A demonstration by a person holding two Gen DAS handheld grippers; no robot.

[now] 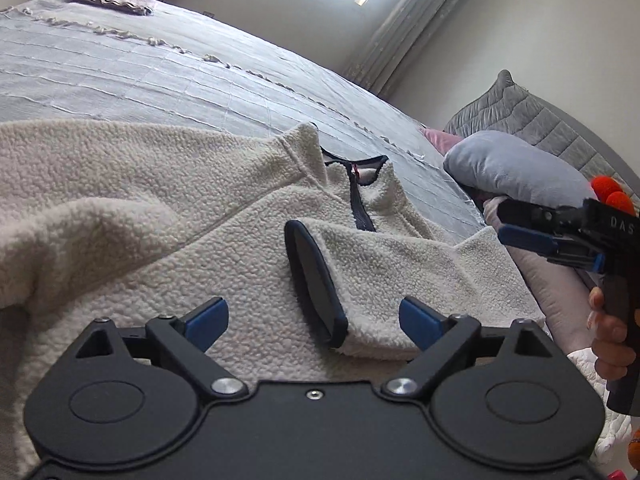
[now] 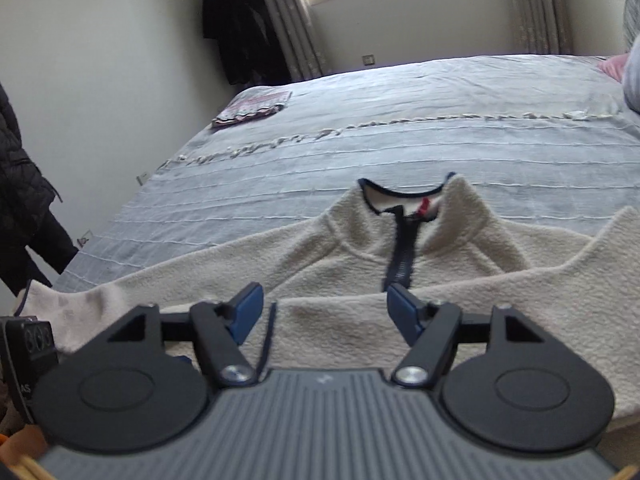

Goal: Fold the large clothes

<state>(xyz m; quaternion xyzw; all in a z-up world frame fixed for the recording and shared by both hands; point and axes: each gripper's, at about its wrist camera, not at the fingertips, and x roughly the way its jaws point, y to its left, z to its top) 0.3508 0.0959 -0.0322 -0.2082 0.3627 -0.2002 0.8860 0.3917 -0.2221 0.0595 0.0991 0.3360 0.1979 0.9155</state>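
Left gripper [image 1: 313, 322] jaws wide apart, empty, over navy-trimmed sleeve cuff [image 1: 316, 286]. Right gripper [image 2: 325, 312] also open, gripping nothing. Cream fleece pullover [image 2: 360, 248] lies spread on near edge of grey bed [image 2: 360, 128], collar toward far side.

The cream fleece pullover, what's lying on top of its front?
One sleeve of the fleece pullover is folded across the chest, its navy-trimmed cuff lying below the zip. The chest beneath that sleeve is covered, so anything there cannot be seen.
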